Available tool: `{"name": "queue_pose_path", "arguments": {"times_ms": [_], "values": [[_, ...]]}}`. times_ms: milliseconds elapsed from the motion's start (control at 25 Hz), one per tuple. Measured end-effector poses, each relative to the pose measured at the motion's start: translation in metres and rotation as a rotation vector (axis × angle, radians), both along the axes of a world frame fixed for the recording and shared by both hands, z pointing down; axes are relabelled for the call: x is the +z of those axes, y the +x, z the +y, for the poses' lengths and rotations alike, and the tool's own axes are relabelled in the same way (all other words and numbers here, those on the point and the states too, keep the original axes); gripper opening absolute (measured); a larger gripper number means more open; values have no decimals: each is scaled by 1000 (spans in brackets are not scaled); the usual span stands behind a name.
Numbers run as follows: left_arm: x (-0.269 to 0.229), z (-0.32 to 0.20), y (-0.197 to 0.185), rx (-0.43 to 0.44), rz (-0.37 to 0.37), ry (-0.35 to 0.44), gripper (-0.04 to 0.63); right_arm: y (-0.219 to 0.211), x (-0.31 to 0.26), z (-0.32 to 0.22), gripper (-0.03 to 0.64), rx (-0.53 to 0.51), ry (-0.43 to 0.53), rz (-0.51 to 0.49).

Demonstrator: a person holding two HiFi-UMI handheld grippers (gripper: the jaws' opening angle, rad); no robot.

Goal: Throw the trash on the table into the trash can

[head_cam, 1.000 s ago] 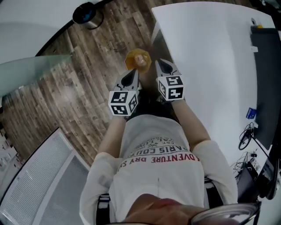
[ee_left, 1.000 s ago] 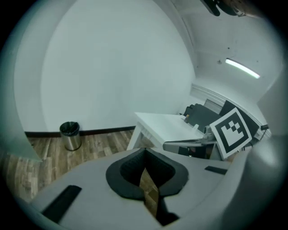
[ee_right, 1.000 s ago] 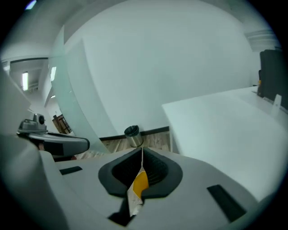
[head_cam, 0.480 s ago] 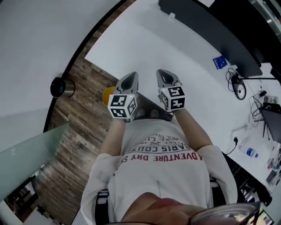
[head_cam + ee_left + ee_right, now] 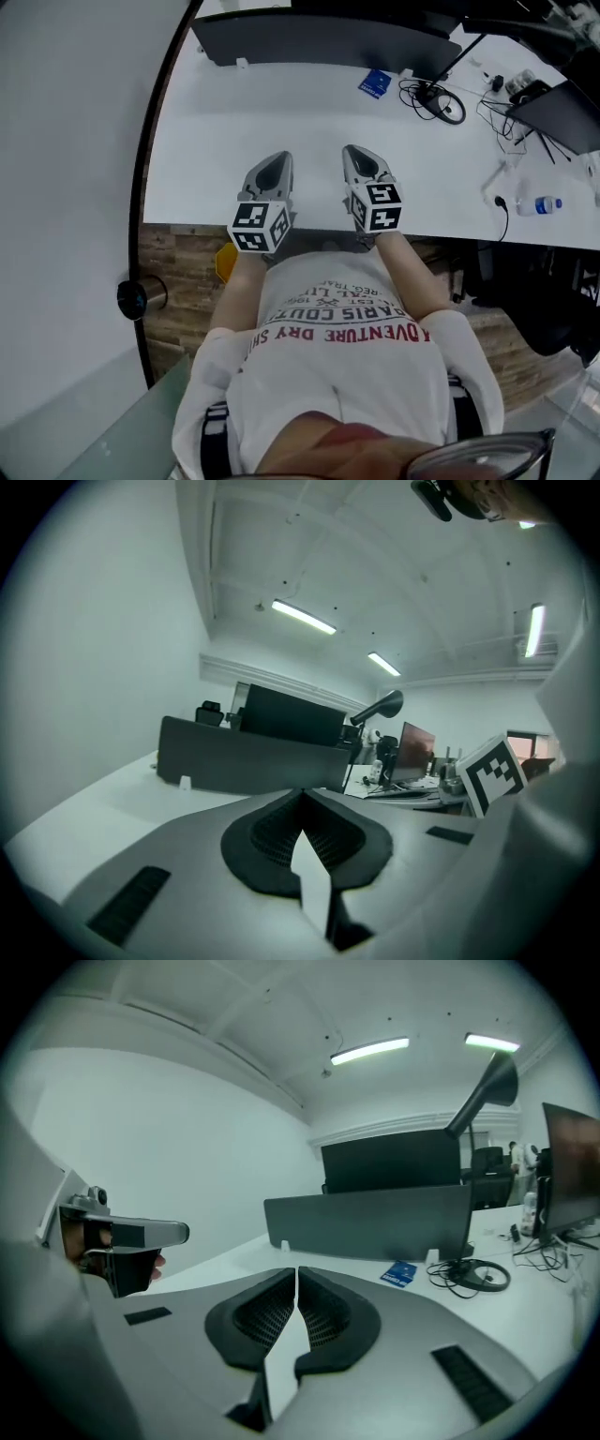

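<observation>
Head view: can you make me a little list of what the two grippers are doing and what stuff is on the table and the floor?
left gripper: over the table's near edge, fingers together, holding nothing
right gripper: beside it, fingers together, holding nothing
table: white
on the table: blue card, coiled cable, water bottle, dark divider panel
floor: wood, with a yellow thing partly hidden by the person's arm
</observation>
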State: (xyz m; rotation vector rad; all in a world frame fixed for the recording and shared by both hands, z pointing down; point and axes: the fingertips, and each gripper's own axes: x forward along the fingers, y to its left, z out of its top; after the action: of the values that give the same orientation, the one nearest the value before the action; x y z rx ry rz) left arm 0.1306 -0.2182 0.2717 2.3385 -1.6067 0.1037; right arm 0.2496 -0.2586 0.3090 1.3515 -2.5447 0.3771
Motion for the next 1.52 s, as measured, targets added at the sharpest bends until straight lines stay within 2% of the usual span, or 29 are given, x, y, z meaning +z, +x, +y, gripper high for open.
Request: {"name": "queue_pose_path", "arguments": {"times_ms": [200, 360, 840, 1120, 1320, 1520], "values": [[-12, 6, 38, 142, -5, 36, 23, 40, -5, 17, 34, 127, 22, -23], [-19, 11, 56, 217, -23, 63, 23, 50, -10, 21, 34, 171, 29, -33], [-9, 4, 32, 172, 15, 39, 23, 37, 2, 17, 34, 174, 6, -13], [12, -8, 19, 165, 33, -19, 23, 42, 15, 1, 34, 196, -36, 19], [24, -38, 19, 160, 54, -60, 23, 50, 26, -35, 34, 171, -93, 38], [41, -89, 29, 146, 48, -106, 23, 65, 45, -101, 34, 146, -176, 37]]}}
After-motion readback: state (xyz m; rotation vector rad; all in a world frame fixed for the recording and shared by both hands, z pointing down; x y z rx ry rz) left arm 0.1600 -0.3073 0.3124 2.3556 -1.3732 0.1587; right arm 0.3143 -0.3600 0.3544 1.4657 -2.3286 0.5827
